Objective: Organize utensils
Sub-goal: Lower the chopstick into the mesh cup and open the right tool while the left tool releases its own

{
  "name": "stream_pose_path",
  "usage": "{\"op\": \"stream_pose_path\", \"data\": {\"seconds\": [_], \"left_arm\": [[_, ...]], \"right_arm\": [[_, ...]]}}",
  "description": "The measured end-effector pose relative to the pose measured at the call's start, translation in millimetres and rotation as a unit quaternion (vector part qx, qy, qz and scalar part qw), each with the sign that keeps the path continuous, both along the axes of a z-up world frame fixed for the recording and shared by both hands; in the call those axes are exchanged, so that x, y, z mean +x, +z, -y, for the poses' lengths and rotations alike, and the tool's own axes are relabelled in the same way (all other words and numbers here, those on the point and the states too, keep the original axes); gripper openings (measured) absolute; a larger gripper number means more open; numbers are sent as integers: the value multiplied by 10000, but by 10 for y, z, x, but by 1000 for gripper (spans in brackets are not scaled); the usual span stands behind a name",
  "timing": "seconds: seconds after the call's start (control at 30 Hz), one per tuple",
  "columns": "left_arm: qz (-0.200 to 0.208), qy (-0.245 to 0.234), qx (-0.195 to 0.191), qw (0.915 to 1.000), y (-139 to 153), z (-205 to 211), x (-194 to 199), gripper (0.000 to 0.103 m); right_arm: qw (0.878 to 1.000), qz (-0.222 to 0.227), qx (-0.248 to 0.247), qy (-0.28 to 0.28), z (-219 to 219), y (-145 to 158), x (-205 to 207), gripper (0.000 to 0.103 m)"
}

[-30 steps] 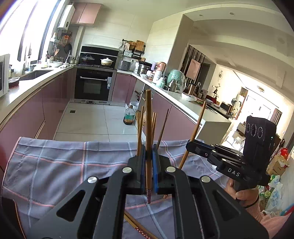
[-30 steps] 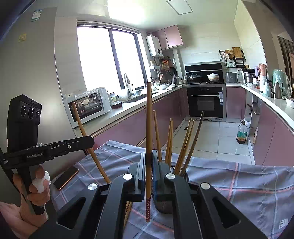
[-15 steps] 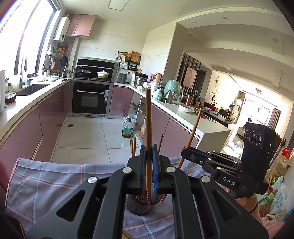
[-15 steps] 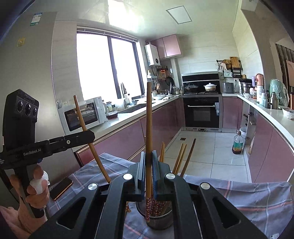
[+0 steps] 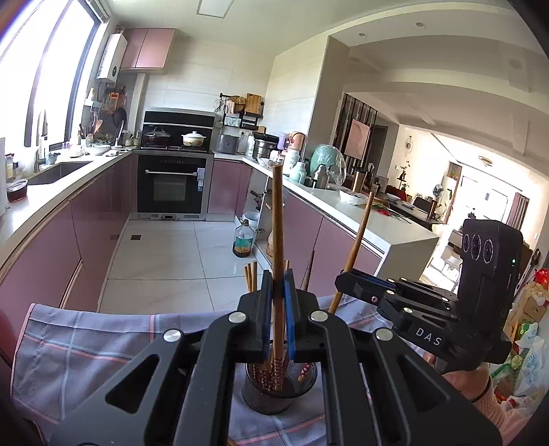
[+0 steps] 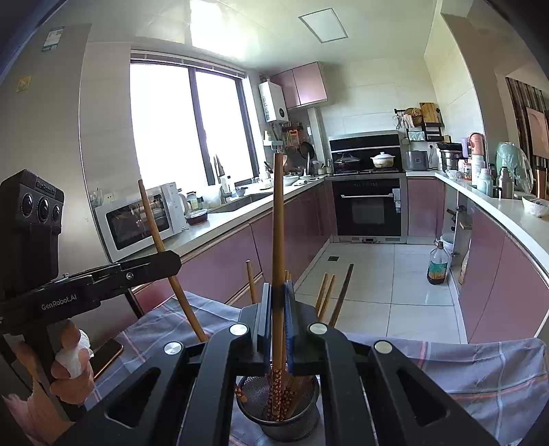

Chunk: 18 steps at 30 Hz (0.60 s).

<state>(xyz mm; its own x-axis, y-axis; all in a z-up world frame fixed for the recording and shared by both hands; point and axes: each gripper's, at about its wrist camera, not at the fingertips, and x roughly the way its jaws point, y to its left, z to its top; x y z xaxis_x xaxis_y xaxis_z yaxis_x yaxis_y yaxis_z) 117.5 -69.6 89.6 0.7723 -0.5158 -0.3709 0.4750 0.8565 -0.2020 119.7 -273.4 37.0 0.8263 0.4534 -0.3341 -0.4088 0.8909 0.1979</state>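
Each claw, left (image 5: 278,308) and right (image 6: 278,308), is clenched on an upright chopstick (image 5: 277,240) directly over the mesh holder (image 5: 274,394) standing on the table (image 5: 85,343).

Bright daylight from the window (image 6: 185,127), blown out to white with no detail behind the glass. Glare patch on the ceiling (image 6: 219,20); floor tiles (image 5: 164,254) reflective. Strong fisheye bending and dark vignette at corners; focus sharp throughout.
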Motion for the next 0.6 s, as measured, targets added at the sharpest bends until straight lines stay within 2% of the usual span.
{"op": "stream_pose_path", "data": {"seconds": [0.6], "left_arm": [[-378, 88, 473, 9981, -335, 246, 356, 7]], "right_arm": [[9991, -363, -199, -9, -110, -258, 152, 5]]}}
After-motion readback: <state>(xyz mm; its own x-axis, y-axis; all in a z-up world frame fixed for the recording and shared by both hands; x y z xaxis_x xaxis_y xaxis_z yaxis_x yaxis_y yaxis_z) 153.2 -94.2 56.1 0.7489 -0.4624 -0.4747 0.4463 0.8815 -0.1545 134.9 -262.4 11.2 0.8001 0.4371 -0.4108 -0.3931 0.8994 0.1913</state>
